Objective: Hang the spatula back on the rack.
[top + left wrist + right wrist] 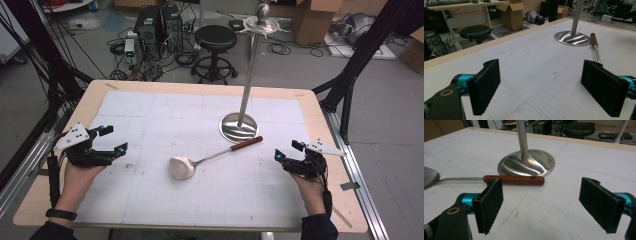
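A metal ladle (183, 166) lies on the white mat in the middle of the table, its bowl toward me and its brown wooden handle (246, 143) (514, 180) (593, 40) pointing to the far right. Just behind the handle stands a steel pole stand with a round base (239, 126) (527, 163) (572, 38) and a hook ring on top (263, 21). My left gripper (113, 139) (549, 87) rests at the table's left side, open and holding nothing. At the right side my right gripper (288, 151) (549, 205) is also open, its jaws facing the wooden handle.
The white gridded mat (150, 120) covers most of the wooden table (320, 107). Beyond the far edge stand a black stool (215, 37), computer cases (159, 24), cables and cardboard boxes (312, 15). Black frame posts (350, 70) rise at both sides.
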